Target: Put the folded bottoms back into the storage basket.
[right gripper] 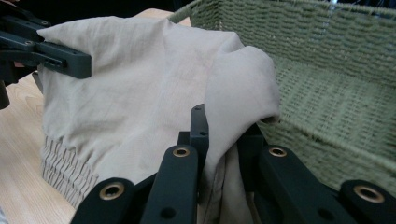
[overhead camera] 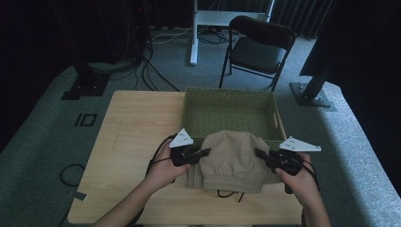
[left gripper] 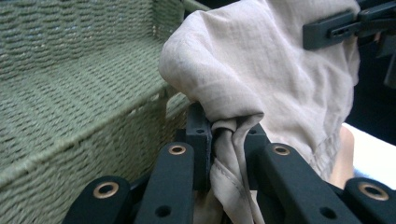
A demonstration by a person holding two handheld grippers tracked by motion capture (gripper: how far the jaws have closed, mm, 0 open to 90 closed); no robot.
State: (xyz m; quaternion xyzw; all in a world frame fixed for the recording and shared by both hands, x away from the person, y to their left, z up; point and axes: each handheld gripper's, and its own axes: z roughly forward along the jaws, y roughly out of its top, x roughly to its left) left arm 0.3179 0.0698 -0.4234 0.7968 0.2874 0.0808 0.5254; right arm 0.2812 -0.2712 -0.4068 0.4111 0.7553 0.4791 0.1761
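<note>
A folded beige garment [overhead camera: 231, 158] with an elastic waistband hangs between my two grippers, lifted above the wooden table [overhead camera: 127, 132] just in front of the woven green basket [overhead camera: 230, 111]. My left gripper [overhead camera: 204, 152] is shut on the garment's left edge; its own view has the cloth [left gripper: 261, 65] bunched between the pads [left gripper: 200, 140]. At the right edge my right gripper [overhead camera: 259, 152] is shut on the fabric [right gripper: 140, 79], which is pinched beside its jaw tips. The waistband's gathered hem [right gripper: 63, 168] hangs lowest. A dark drawstring [overhead camera: 227, 193] dangles below.
The basket's inside [left gripper: 70, 93] lies just beyond the garment, its near rim [right gripper: 327, 144] close under the cloth. A black folding chair [overhead camera: 260, 47] and a white stand [overhead camera: 194, 33] are on the floor behind the table. Cables [overhead camera: 151, 71] run over the carpet at the left.
</note>
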